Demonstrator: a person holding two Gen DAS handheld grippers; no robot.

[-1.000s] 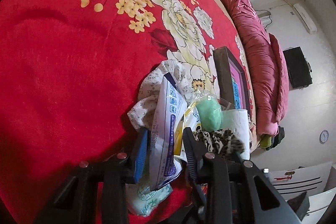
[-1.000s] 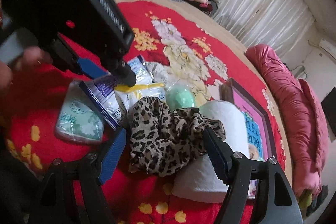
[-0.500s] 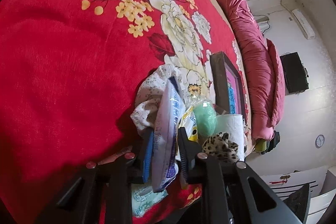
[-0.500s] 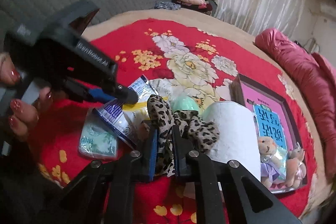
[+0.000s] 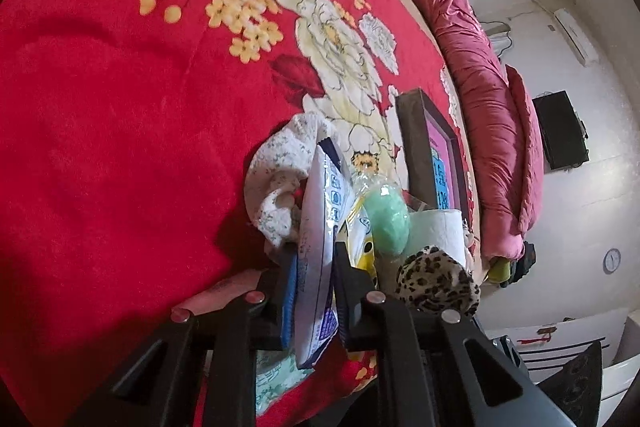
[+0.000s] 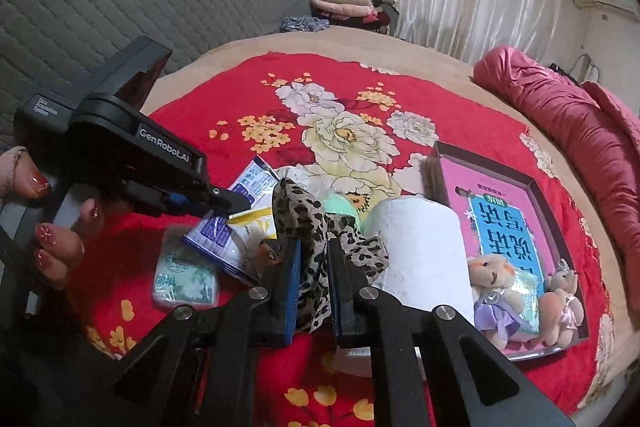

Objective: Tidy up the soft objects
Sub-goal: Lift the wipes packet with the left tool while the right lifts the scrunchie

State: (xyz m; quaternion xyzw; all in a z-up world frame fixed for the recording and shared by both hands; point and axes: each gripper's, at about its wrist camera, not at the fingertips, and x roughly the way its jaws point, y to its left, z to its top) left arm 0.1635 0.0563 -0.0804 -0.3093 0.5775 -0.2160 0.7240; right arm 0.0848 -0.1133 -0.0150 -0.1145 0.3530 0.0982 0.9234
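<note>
On the red floral blanket point(image 5: 120, 107) lies a heap of soft things. My left gripper point(image 5: 314, 247) is closing, and its pads press on a white and blue packet point(image 5: 324, 211) standing on edge between them. The right wrist view shows that gripper point(image 6: 236, 205) and packet point(image 6: 216, 231) from the side. My right gripper point(image 6: 314, 245) is shut on a leopard-print cloth point(image 6: 300, 211), which hangs bunched above the blanket beside a white paper roll point(image 6: 420, 251). A green soft lump point(image 5: 388, 223) and a yellow packet point(image 6: 256, 223) lie between the two.
A green tissue pack point(image 6: 184, 283) lies under the left gripper, and a white flowered cloth point(image 5: 280, 163) behind the packet. A dark-framed box point(image 6: 536, 195) with a pink book and small teddy bears sits at the right. A rolled pink quilt point(image 6: 560, 115) lines the far edge. A hand point(image 6: 56, 251) holds the left gripper.
Both grippers have shut: the left on the white and blue packet, the right on the leopard-print cloth. The right gripper has rolled and lifted the cloth a little.
</note>
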